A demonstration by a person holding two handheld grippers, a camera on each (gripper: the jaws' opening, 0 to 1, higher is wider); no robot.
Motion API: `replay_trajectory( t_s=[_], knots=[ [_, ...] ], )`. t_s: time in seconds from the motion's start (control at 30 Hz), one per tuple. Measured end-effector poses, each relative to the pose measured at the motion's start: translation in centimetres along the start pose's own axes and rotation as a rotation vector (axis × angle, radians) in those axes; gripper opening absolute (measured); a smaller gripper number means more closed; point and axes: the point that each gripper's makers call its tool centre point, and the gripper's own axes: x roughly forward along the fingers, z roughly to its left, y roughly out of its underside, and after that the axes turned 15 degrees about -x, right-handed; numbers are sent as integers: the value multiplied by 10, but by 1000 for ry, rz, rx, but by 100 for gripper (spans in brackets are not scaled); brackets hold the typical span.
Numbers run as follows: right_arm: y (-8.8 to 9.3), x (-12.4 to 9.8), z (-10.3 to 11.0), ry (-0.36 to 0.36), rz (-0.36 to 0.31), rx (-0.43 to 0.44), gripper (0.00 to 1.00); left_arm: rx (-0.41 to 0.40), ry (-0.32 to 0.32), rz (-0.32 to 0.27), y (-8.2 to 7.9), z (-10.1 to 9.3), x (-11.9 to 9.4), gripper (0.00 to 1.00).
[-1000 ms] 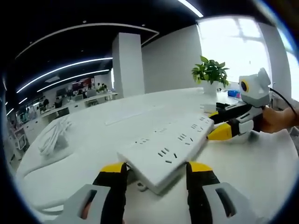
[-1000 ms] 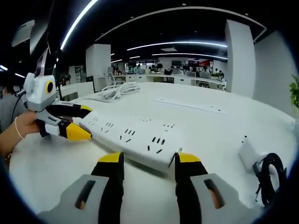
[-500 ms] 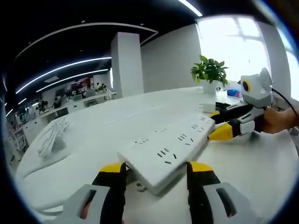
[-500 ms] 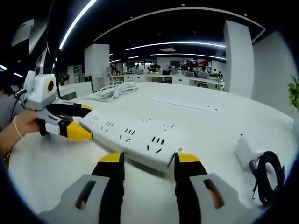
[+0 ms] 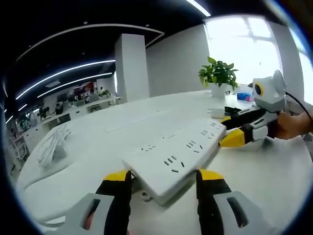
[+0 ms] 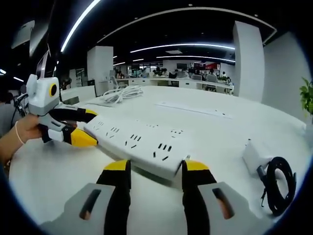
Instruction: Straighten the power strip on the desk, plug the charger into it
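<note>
A long white power strip (image 5: 181,152) lies across the white desk (image 5: 274,176), held at both ends. Its near end sits between the yellow-tipped jaws of my left gripper (image 5: 164,175), which is shut on it. At the far end my right gripper (image 5: 224,131), held by a hand, is shut on the strip too. From the right gripper view, the power strip (image 6: 137,139) runs from my right gripper (image 6: 155,166) to my left gripper (image 6: 93,128). A white charger (image 6: 254,154) with a coiled black cable (image 6: 276,183) rests on the desk to the right.
A bundle of white cable (image 5: 51,144) lies at the desk's far left, and the same white cable bundle (image 6: 122,93) is seen beyond the strip. A potted plant (image 5: 219,76) stands behind the right gripper. Office desks and a pillar fill the background.
Both grippers keep their hold on the strip's ends. Both views have shifted only slightly, so the charger sits a little further left in the right gripper view.
</note>
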Motion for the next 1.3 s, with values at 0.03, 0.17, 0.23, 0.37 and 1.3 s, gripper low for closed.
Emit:
replay_trajectory(
  t_s=[0.03,0.17,0.23,0.37,1.3],
  knots=[
    [0,0,0,0,1,0,40,0,1,0,0,0,0,54],
    [1,-1,-2,3,4,0,40,3,4,1,-1,-1,2,54],
    [2,-3,-2,5,2,3,40,4,4,0,-1,-2,3,54],
    [2,-4,-3,9,-1,4,40,6,5,-1,-1,-3,4,55],
    [0,-6,-3,24,-34,-120,46,45,-9,-43,-3,-7,2,55]
  ],
)
